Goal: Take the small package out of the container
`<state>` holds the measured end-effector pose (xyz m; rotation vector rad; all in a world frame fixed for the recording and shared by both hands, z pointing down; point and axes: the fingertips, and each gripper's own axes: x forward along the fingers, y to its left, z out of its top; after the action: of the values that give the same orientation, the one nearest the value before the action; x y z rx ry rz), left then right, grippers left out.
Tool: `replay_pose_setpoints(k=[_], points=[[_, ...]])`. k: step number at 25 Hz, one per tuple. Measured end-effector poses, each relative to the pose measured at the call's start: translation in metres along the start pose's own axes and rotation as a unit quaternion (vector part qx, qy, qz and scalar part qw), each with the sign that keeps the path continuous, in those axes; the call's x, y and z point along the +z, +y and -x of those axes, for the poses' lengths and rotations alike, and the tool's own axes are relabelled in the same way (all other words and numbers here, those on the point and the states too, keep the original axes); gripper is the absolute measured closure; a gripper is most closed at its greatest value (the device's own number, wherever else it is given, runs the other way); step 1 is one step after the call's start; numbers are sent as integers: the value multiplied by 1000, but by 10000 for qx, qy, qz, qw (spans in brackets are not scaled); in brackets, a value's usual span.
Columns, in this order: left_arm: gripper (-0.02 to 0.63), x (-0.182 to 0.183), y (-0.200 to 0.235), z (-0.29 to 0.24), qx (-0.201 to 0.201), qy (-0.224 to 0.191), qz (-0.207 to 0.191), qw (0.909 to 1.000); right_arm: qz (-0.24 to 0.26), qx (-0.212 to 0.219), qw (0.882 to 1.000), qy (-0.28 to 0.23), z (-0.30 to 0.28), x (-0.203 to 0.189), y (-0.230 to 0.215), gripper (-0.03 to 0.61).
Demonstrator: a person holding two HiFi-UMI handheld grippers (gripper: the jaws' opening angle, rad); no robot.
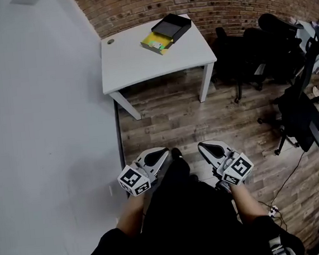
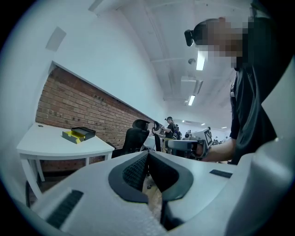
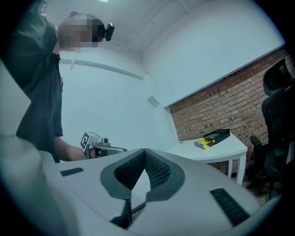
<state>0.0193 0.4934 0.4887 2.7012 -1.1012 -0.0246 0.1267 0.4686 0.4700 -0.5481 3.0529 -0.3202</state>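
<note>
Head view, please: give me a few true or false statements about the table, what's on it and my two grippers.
1. The black container sits on the white table. True.
2. The left gripper holds the yellow package. False: its jaws are shut on nothing, and the package lies on the table at the container.
3. The right gripper is shut and empty. True.
4. The black office chairs stand left of the table. False: in the head view they stand to its right, on the wood floor.
5. Both grippers are over the table. False: they are held close to the person's body, well short of it.
</note>
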Motion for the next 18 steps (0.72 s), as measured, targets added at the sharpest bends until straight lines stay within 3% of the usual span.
replay_pose_setpoints(k=[7,18], points=[[598,14,41,-28,-69,-158,6,9999,199,-159,9997,42,-16,16,-33,572],[598,34,138,-107,-287,-122,14,9995,206,-538,9982,150,-58,39,-143,572]])
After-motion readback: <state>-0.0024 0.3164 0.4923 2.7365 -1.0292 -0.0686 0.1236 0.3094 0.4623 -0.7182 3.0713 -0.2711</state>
